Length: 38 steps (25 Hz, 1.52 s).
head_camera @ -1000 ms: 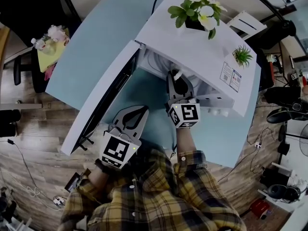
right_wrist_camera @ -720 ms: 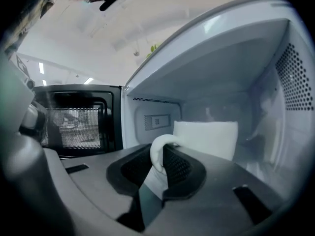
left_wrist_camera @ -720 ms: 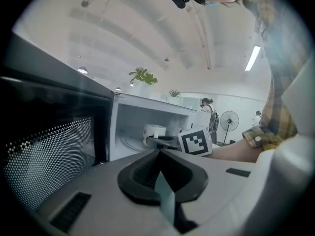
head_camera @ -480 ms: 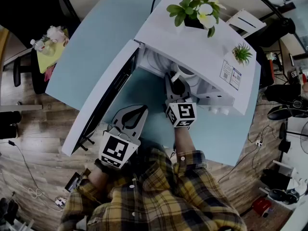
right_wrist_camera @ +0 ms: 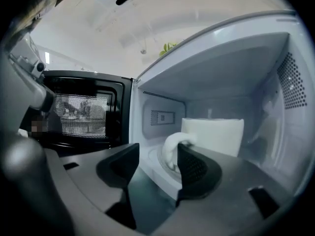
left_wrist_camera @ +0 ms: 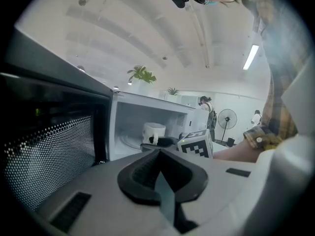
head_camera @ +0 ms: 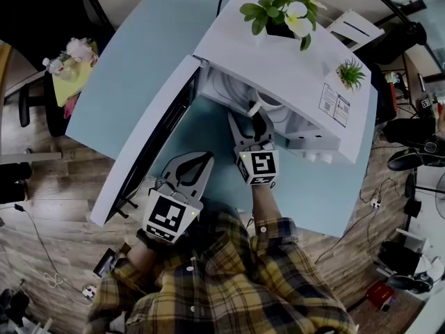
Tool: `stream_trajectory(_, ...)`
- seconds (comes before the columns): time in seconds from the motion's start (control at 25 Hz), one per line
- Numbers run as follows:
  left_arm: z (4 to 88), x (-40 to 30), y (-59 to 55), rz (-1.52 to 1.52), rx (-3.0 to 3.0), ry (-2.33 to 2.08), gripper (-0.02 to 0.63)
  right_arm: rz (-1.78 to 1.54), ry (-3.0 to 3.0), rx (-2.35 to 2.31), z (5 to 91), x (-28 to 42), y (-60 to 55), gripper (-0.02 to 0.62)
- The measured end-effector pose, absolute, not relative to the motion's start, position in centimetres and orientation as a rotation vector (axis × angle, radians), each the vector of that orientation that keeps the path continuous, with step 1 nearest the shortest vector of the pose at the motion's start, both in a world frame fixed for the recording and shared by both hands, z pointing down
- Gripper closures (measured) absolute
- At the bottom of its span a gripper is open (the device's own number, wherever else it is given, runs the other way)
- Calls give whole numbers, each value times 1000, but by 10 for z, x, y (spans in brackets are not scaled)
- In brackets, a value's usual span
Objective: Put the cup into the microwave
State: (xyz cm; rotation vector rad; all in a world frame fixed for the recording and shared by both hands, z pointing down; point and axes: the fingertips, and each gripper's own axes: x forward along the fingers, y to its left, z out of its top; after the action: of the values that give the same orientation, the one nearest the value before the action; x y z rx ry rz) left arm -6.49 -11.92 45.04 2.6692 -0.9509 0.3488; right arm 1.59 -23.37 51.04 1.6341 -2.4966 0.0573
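Note:
The white cup (right_wrist_camera: 216, 136) stands inside the open microwave (head_camera: 278, 54) on its turntable, handle (right_wrist_camera: 170, 149) turned toward me. My right gripper (right_wrist_camera: 157, 161) sits at the oven mouth. Its jaws have just been opening and now stand apart. The handle lies just past the right-hand fingertip, and neither pad presses on it. From above, the right gripper (head_camera: 247, 117) reaches under the microwave's top, with only a bit of the cup (head_camera: 268, 105) showing. My left gripper (head_camera: 201, 160) hovers shut and empty over the table beside the door. The left gripper view shows the cup (left_wrist_camera: 153, 132) in the cavity.
The microwave door (head_camera: 149, 138) is swung wide to the left, close beside my left gripper. A flowering plant (head_camera: 285, 12) and a small green plant (head_camera: 350, 72) stand on the microwave's top. The light blue table (head_camera: 125, 61) stretches left of the door.
The right gripper's jaws, closed at the cup's handle before, have spread apart and let it go. The cup stays in the microwave. The left gripper has not moved.

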Motion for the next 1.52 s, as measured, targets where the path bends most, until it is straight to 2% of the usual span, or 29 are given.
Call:
stream_trajectory(0.84, 449, -68, -111, 356, 2687, -935, 614, 66, -2416, 1699, 510, 38, -198, 357)
stream_trajectory(1.28, 430, -59, -122, 303, 2706, -968, 614, 58, -2483, 1683, 454, 49, -163, 359)
stream_trajectory(1.52, 400, -35, -123, 236, 2744, -953, 614, 147, -2499, 1738, 417, 83, -136, 360)
